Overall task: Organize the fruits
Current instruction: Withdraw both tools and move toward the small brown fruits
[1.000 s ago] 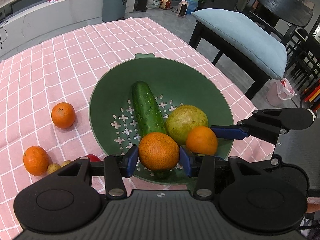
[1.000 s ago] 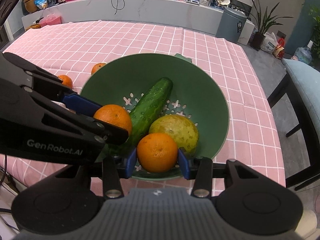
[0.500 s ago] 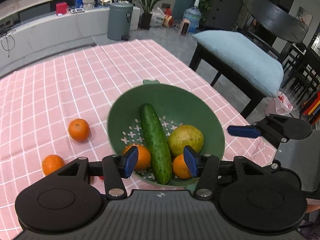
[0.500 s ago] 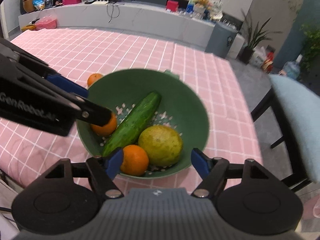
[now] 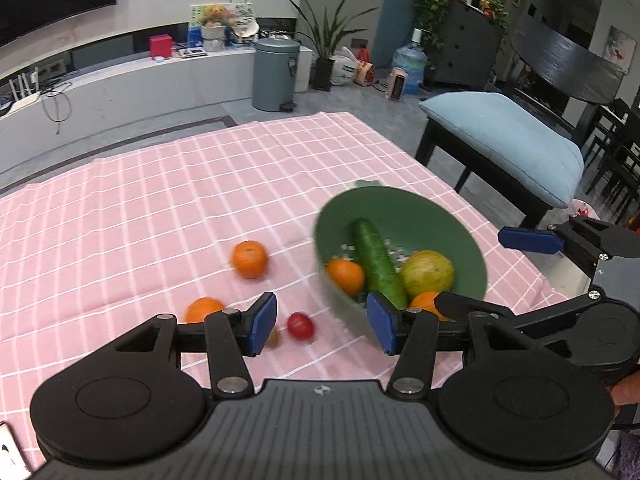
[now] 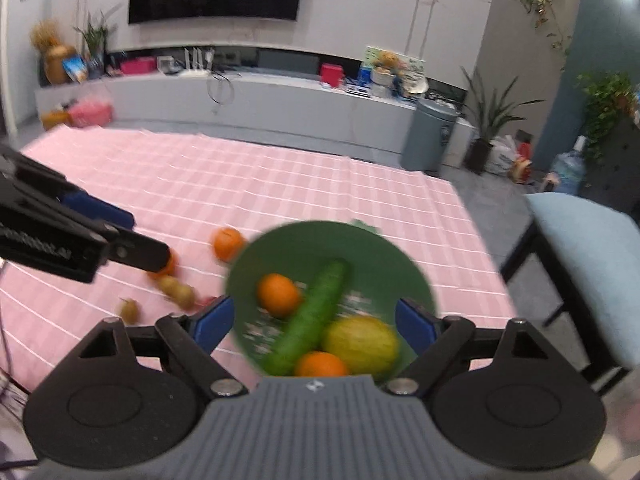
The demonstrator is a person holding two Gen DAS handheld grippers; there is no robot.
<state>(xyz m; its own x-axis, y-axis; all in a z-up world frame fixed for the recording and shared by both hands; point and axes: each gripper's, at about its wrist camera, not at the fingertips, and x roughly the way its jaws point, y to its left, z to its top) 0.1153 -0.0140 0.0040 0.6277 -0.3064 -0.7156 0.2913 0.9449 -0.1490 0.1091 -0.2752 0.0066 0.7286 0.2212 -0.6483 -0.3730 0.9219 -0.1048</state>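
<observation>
Both oranges [image 5: 345, 277] now released

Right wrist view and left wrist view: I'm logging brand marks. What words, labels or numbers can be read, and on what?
None can be read outright.
White lettering on the side of the left tongs: motion-blurred, unreadable.
Sticker on the grey bin: too small to read.
</observation>
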